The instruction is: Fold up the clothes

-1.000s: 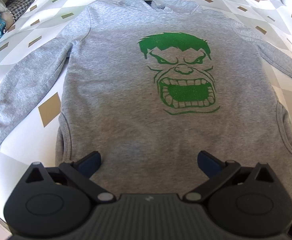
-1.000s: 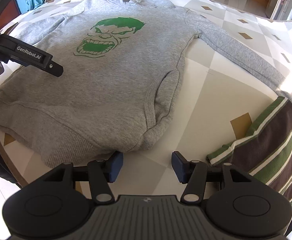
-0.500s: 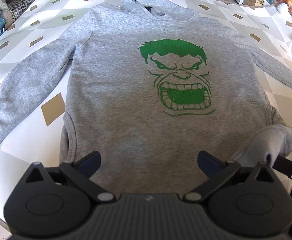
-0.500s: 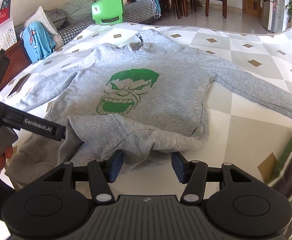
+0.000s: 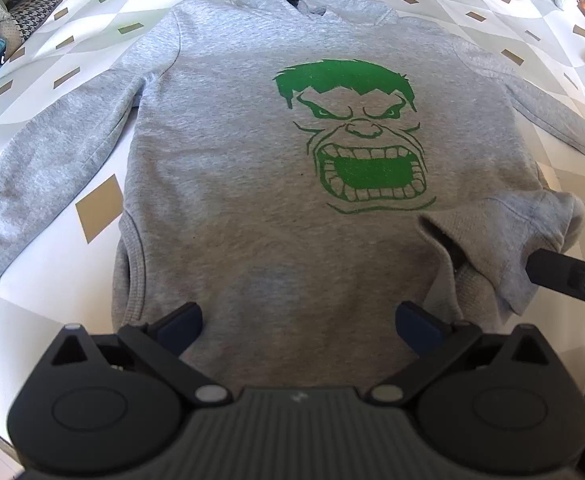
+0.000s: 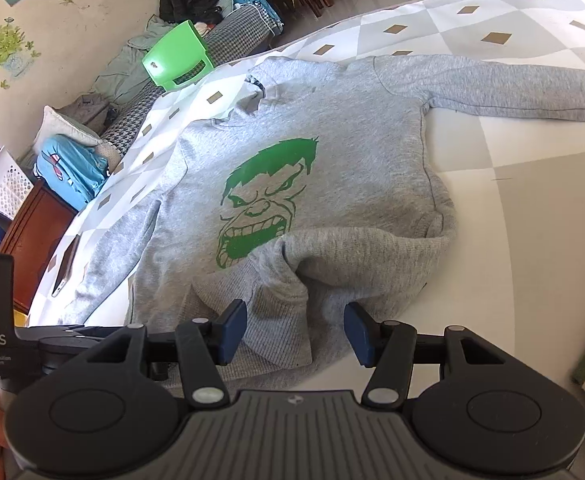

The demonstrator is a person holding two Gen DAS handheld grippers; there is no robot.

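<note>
Right wrist view, grey hoodie (image 6: 364,148) hem corner bunched, seemingly ungripped, both grippers' fingers (image 6: 234,330) wide.

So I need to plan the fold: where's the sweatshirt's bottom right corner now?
The hem corner lies flipped up onto the grey hoodie, just below the green face print, in front of the open right tongs.

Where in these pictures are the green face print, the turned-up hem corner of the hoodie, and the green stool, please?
green face print (image 5: 356,136): left wrist view, on the nose at the print's middle.
turned-up hem corner (image 6: 332,256): right wrist view, on the ribbed band folded over the body.
green stool (image 6: 176,56): right wrist view, on its side wall.
</note>
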